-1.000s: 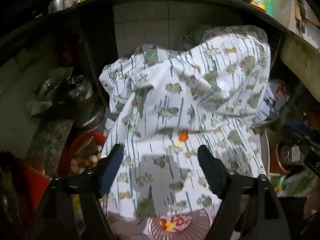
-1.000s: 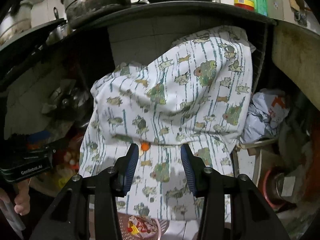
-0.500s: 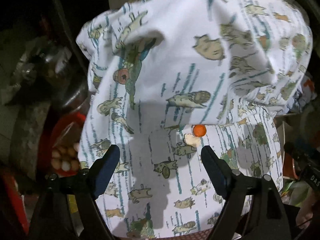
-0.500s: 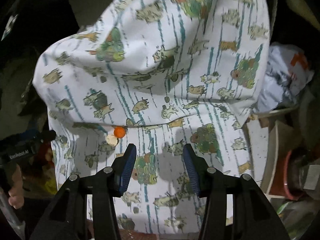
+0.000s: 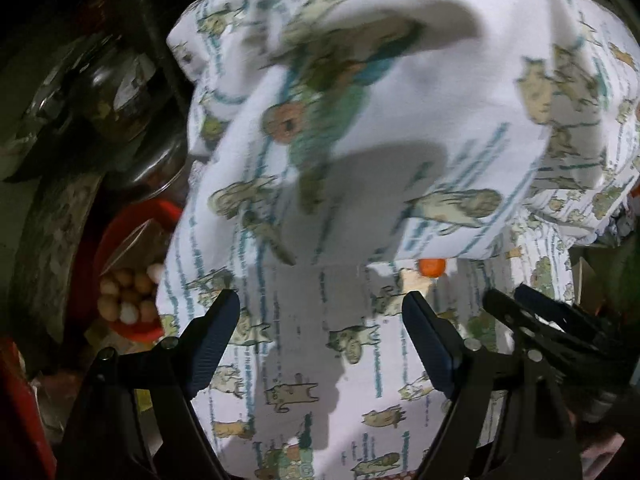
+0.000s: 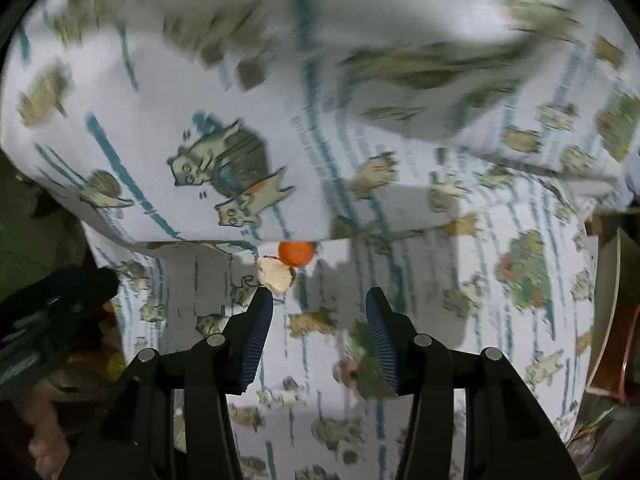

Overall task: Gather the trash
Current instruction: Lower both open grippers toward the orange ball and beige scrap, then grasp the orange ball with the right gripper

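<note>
Where visible, eggs (image 5: 128, 292) left-view only

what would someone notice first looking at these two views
A white cloth printed with cartoon cats fills nearly all of both views, draped over something bulky. Two scraps sit under its fold: a small orange piece and a pale crumb touching it, just ahead of the open right gripper and near the right finger of the open left gripper. At the left edge of the left view, a red bowl of eggs stands beside the cloth.
</note>
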Action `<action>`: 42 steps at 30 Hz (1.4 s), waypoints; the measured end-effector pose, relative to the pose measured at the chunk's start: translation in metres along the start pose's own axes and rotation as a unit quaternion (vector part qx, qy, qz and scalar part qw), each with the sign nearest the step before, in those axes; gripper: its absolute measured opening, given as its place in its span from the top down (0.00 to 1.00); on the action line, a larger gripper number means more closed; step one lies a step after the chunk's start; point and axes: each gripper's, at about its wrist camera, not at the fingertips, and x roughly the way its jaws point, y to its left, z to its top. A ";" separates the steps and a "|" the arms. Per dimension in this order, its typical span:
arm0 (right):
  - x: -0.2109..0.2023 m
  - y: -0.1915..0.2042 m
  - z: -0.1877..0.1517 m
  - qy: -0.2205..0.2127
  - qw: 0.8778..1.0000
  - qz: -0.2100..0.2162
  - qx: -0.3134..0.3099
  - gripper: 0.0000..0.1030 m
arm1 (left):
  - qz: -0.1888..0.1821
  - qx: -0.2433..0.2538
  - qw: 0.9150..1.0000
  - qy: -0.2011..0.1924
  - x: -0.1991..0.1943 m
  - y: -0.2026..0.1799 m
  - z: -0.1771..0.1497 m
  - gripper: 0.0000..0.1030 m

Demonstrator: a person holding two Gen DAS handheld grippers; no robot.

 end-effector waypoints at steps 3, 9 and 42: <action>0.020 0.008 0.007 -0.010 1.000 -0.006 0.009 0.51 | 0.006 -0.012 1.000 0.016 0.007 0.011 0.000 0.20; 0.054 0.013 0.011 -0.004 0.999 -0.030 0.035 0.46 | 0.003 -0.024 0.999 0.024 0.011 0.028 0.008 0.20; 0.015 -0.032 -0.034 -0.039 0.994 -0.090 -0.049 0.69 | -0.054 -0.001 0.991 0.125 0.064 -0.025 -0.017 0.21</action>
